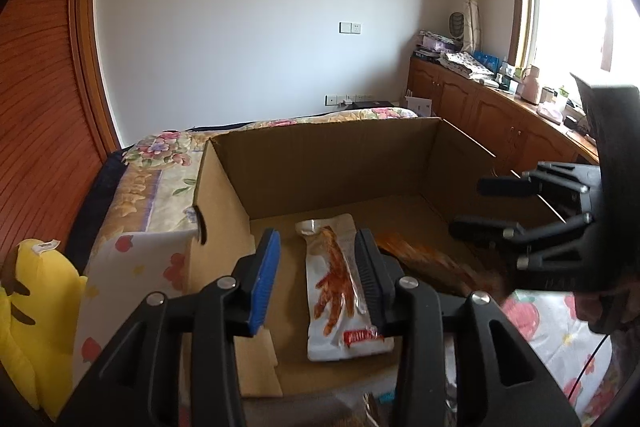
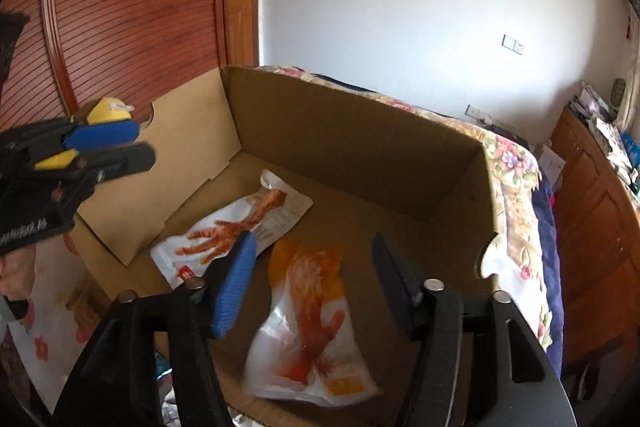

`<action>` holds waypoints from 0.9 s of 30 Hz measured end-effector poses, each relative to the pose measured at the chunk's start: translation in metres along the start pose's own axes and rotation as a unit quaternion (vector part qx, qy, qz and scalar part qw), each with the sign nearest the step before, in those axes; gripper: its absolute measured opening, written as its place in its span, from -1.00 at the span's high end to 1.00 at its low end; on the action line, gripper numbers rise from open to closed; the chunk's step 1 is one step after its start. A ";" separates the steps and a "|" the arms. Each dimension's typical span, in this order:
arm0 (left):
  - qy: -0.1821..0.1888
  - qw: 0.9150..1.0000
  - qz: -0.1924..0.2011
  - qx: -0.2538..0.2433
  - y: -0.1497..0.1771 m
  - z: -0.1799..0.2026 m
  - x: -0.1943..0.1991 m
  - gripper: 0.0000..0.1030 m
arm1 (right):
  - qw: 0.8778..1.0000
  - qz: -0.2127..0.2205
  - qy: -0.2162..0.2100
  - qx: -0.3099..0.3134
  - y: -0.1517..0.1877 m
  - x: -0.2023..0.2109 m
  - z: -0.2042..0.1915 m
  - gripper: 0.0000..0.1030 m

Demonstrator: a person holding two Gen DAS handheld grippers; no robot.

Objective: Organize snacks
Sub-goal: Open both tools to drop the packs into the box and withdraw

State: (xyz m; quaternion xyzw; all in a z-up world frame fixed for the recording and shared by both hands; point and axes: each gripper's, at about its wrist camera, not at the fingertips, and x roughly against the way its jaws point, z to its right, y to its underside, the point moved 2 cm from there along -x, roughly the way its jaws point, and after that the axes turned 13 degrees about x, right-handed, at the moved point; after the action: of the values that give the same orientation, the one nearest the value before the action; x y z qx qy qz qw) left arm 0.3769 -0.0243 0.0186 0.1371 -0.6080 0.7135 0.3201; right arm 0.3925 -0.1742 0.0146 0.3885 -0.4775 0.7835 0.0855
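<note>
An open cardboard box stands on a flowered bed. A white snack packet printed with a chicken foot lies flat on the box floor. My left gripper hovers over it with its jaws open; the packet shows between them and I cannot tell whether the black pad touches it. An orange and white packet, blurred, sits in the box beside the first. My right gripper is above it, jaws wide open and clear of it.
A yellow plush toy leans at the box's left. Floral bedding surrounds the box. A wooden cabinet with clutter runs under the window at right. A slatted wooden door stands behind on the left.
</note>
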 end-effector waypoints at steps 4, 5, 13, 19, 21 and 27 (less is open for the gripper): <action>0.000 1.000 0.005 -0.002 0.007 0.000 0.022 0.21 | 1.000 0.013 0.000 -0.013 0.000 0.023 0.000 -0.22; -0.001 1.000 0.005 -0.003 0.009 0.000 0.028 0.20 | 1.000 0.017 0.002 -0.015 0.001 0.031 0.000 -0.22; 0.000 1.000 0.001 -0.004 0.037 0.000 0.065 0.17 | 0.999 0.043 0.004 -0.028 0.022 0.098 -0.013 -0.22; -0.002 1.000 -0.010 -0.010 0.069 0.004 0.083 0.12 | 0.998 0.048 -0.003 -0.038 0.049 0.130 -0.034 -0.21; 0.001 1.000 -0.016 -0.009 0.079 0.007 0.086 0.11 | 0.998 0.045 -0.007 -0.043 0.061 0.137 -0.042 -0.21; 0.003 0.999 -0.033 -0.015 0.111 0.016 0.092 0.10 | 0.998 0.034 -0.018 -0.052 0.091 0.144 -0.061 -0.19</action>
State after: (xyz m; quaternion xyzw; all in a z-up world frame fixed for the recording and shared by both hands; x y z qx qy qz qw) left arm 0.2352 -0.0188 -0.0102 0.1504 -0.6132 0.6933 0.3474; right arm 0.2162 -0.2068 0.0368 0.3811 -0.5315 0.7532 0.0704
